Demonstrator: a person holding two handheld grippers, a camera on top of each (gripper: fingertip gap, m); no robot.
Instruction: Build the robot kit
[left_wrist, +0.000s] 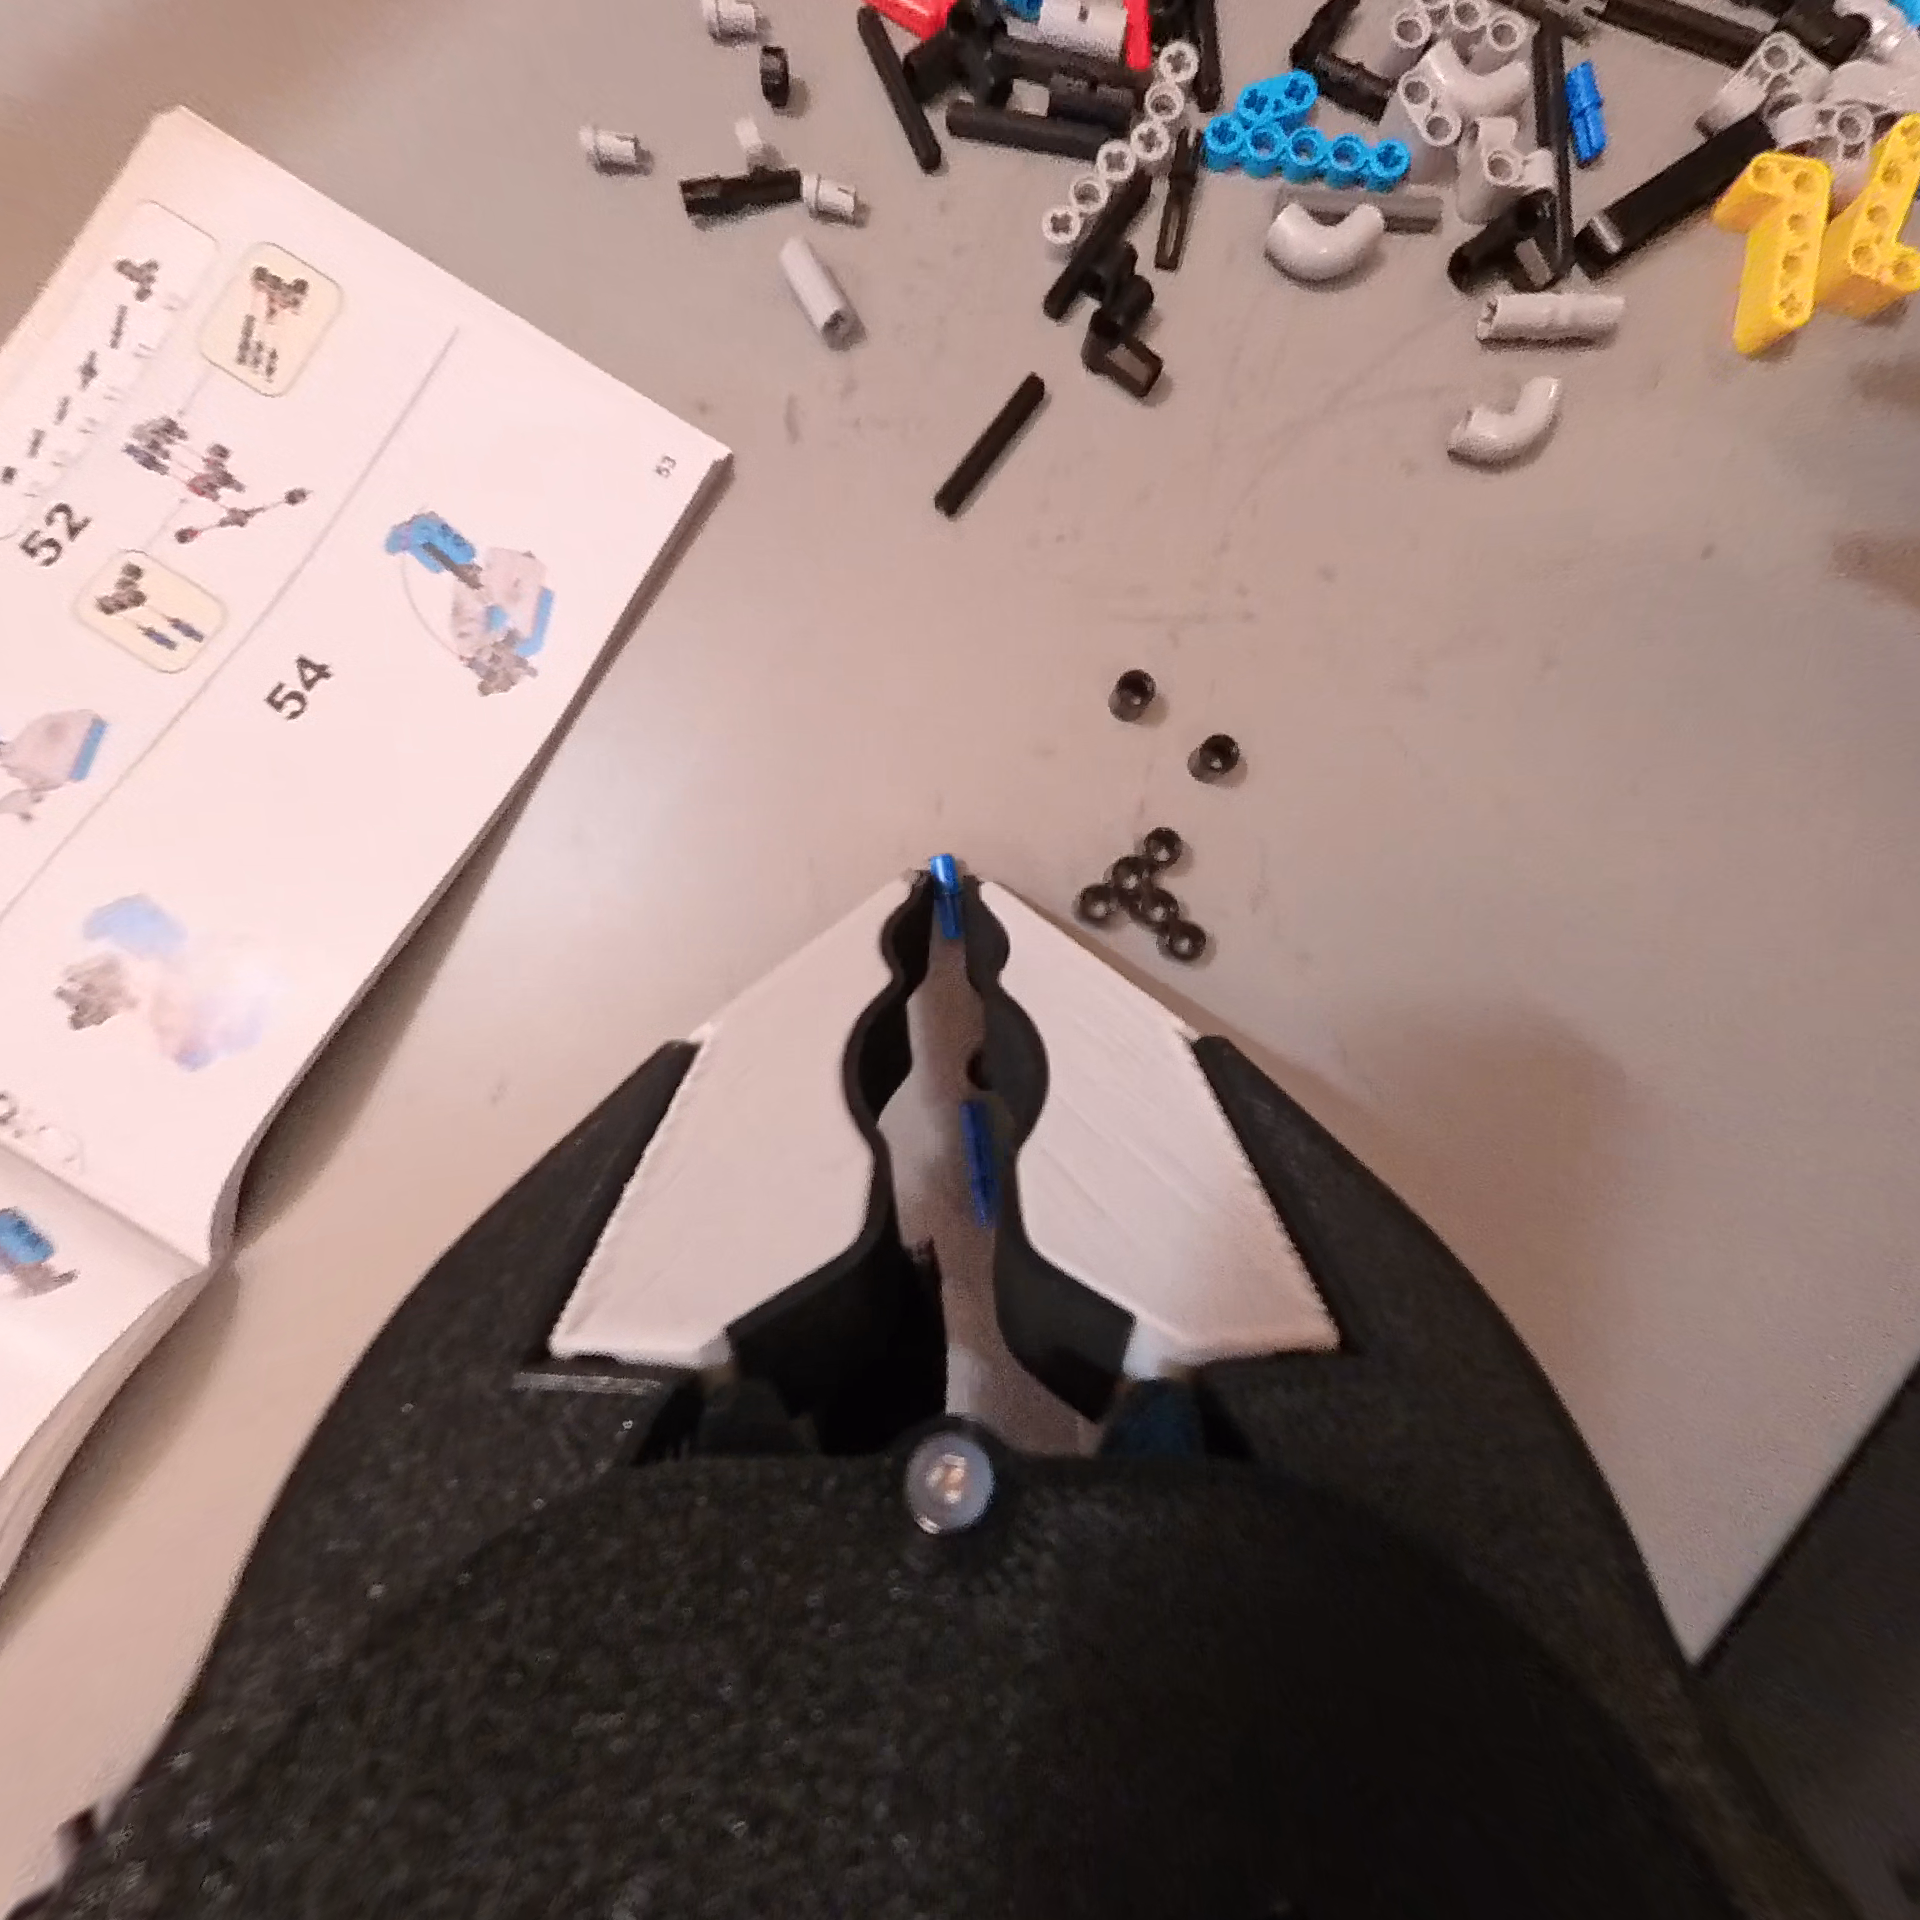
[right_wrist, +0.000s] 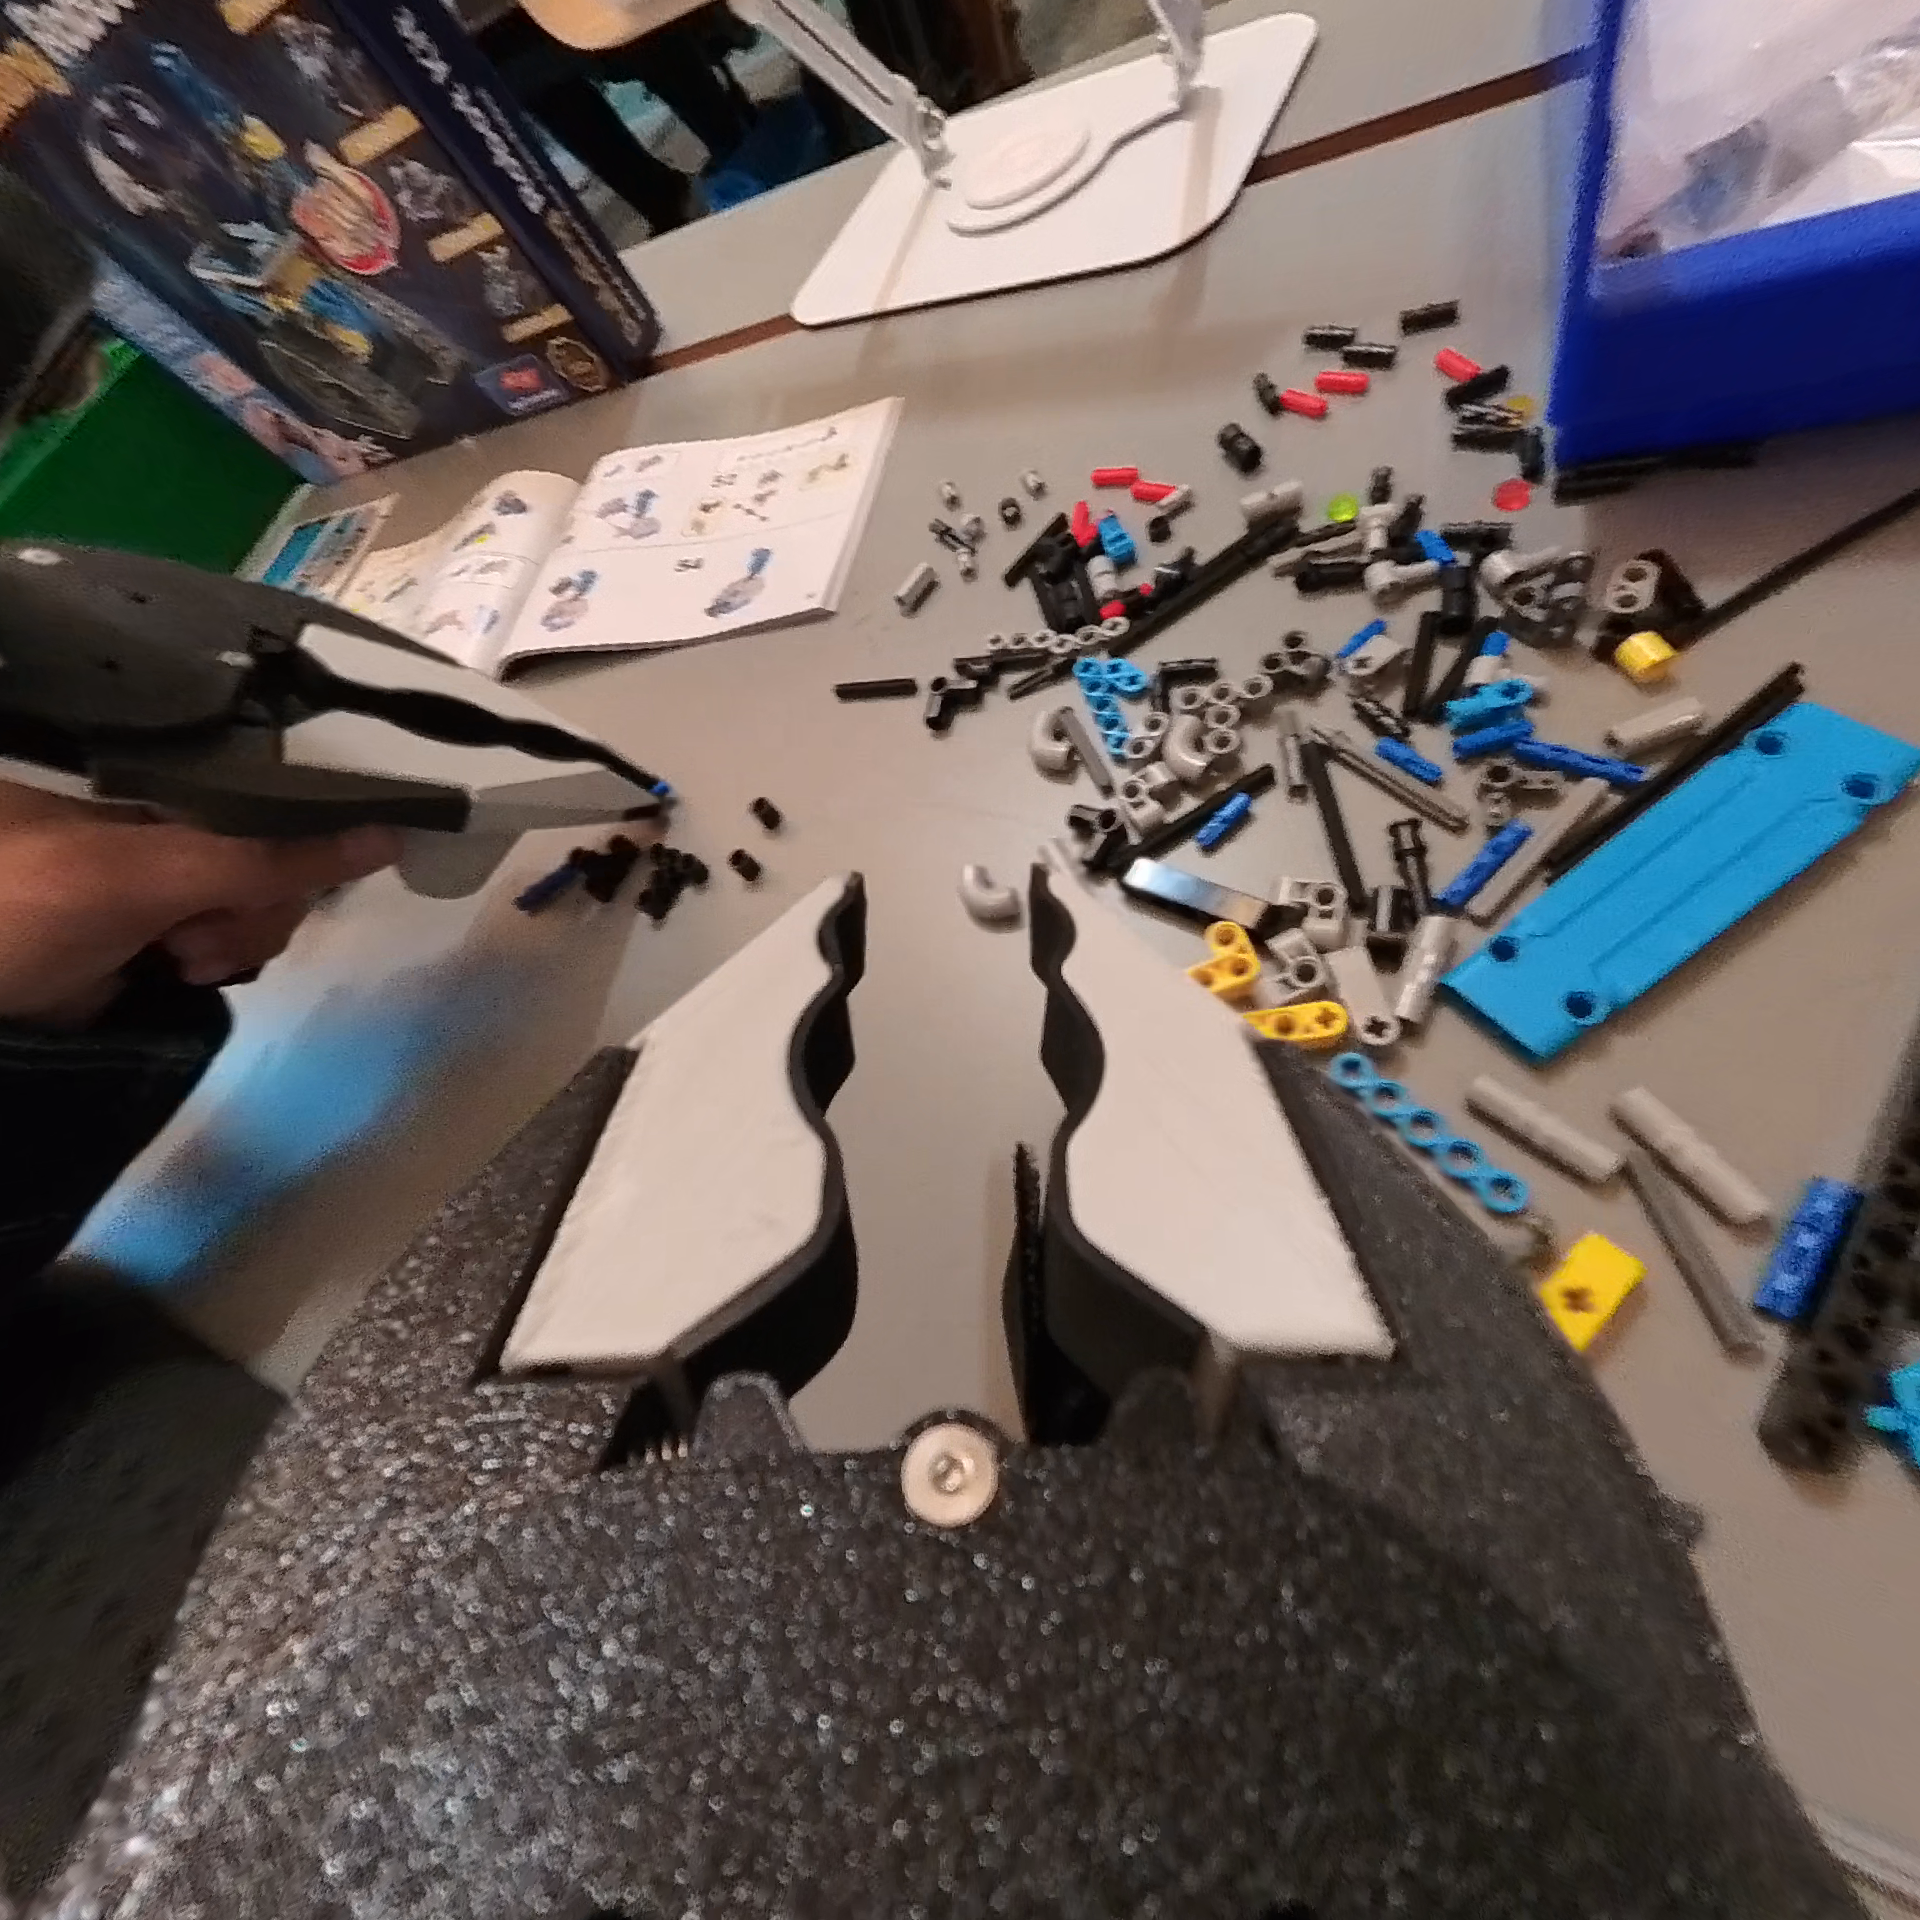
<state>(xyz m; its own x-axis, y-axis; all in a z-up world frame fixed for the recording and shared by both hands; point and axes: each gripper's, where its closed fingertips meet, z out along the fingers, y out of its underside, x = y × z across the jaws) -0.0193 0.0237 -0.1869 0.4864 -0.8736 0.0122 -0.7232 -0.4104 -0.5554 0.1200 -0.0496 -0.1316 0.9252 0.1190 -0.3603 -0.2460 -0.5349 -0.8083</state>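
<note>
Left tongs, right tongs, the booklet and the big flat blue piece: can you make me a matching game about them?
Things:
1. left tongs
2. right tongs
3. booklet
4. big flat blue piece

States:
a. lying open on the table
b. open, nothing between them
c. lying flat at the right of the loose parts
d. shut on a small blue pin

Pairs: 1-d, 2-b, 3-a, 4-c

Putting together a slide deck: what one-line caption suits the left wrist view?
Left gripper shut on a small blue pin above a grey table, instruction booklet open alongside.
</note>
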